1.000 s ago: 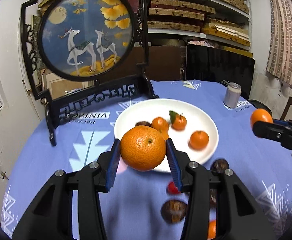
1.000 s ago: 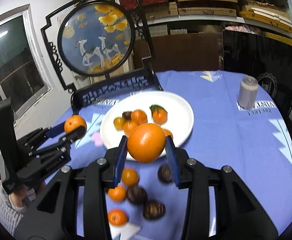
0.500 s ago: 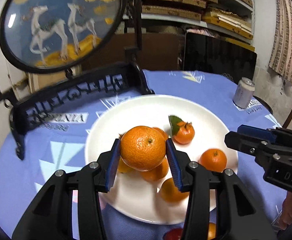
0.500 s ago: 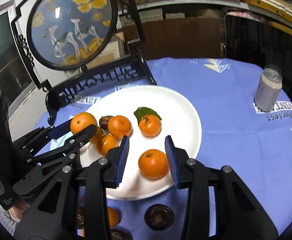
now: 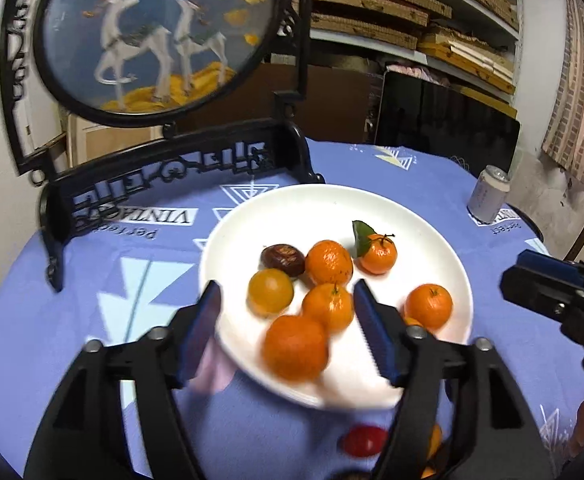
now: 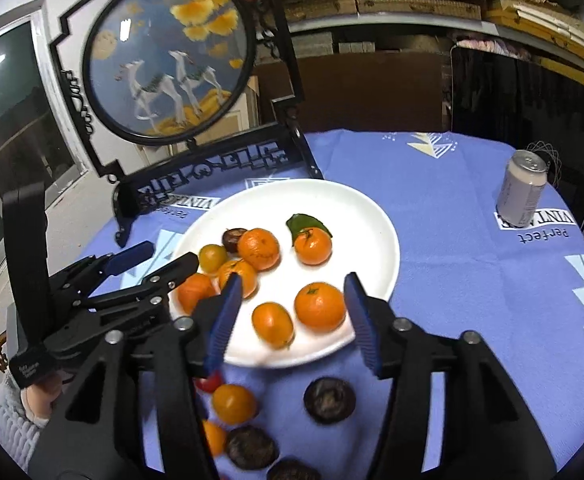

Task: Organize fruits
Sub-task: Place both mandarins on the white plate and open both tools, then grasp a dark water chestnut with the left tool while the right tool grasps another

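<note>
A white plate (image 5: 432,232) (image 6: 372,216) on the blue tablecloth holds several oranges and one dark brown fruit (image 5: 283,259). My left gripper (image 5: 288,336) is open over the plate's near edge, with a blurred orange (image 5: 295,347) lying loose between its fingers. My right gripper (image 6: 290,320) is open over the plate's near side, with two oranges (image 6: 320,306) (image 6: 273,324) on the plate between its fingers. The left gripper also shows in the right wrist view (image 6: 152,260), and the right gripper shows in the left wrist view (image 5: 532,276).
Loose on the cloth in front of the plate lie oranges (image 6: 234,403), dark brown fruits (image 6: 329,399) and a small red fruit (image 5: 364,439). A black-framed round deer screen (image 5: 160,36) stands behind the plate. A drink can (image 6: 523,188) stands at the right.
Both grippers moved in over the plate and opened. Each let go of its orange, and both oranges now lie on the plate.
</note>
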`<state>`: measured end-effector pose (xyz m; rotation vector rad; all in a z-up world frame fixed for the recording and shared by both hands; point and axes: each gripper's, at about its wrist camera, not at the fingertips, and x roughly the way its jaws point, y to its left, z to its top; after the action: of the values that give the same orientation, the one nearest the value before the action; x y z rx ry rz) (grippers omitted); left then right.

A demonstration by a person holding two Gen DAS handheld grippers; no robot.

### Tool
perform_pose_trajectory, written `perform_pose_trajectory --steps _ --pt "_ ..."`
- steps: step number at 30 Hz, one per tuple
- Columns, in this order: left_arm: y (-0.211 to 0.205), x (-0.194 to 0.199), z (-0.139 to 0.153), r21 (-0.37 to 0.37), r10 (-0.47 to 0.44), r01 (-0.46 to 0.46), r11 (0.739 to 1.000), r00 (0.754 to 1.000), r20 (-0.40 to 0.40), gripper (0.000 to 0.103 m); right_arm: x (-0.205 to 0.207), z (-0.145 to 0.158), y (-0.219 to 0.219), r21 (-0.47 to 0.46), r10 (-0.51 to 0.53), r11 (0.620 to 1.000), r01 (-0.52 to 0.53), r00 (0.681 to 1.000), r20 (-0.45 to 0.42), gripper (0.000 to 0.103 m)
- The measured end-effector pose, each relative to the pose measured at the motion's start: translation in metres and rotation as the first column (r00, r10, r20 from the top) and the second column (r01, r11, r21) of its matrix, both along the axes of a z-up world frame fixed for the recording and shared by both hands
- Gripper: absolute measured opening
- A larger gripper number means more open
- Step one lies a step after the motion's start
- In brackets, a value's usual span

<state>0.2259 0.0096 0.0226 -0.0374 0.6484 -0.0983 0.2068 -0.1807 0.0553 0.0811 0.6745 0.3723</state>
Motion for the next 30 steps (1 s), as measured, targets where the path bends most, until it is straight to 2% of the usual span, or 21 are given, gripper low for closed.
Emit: perform_pose_trajectory --steps 5,9,12,18,28,30 --pt "0.007 -0.048 -0.006 -0.012 -0.006 0.006 1.0 1.0 -0.015 0.07 -0.046 -0.004 -0.008 0.023 0.019 1.0 -0.019 1.0 0.001 0.059" --pt "0.001 -0.086 -0.019 0.027 -0.026 0.026 0.999 0.999 -0.022 0.07 -0.08 -0.019 -0.02 0.047 0.007 0.999 -0.007 1.0 -0.012 0.067" --pt "-0.005 -0.108 -0.03 0.066 -0.041 0.044 0.997 0.998 -0.042 0.07 -0.1 -0.029 -0.03 0.055 -0.01 0.998 0.011 1.0 -0.012 0.069" --pt "-0.015 -0.116 -0.043 0.094 -0.07 0.076 0.993 0.995 -0.074 0.07 -0.11 -0.042 -0.037 0.071 0.0 0.997 0.003 0.999 -0.043 0.072" --pt "-0.027 -0.099 -0.059 0.103 -0.102 0.117 0.988 0.984 -0.143 0.07 -0.111 -0.039 -0.041 0.102 0.003 0.995 0.002 0.999 -0.047 0.075" --pt "-0.025 -0.095 -0.06 0.103 -0.095 0.112 0.988 0.983 -0.157 0.078 -0.111 -0.039 -0.041 0.1 0.004 0.995 0.001 0.999 -0.046 0.076"
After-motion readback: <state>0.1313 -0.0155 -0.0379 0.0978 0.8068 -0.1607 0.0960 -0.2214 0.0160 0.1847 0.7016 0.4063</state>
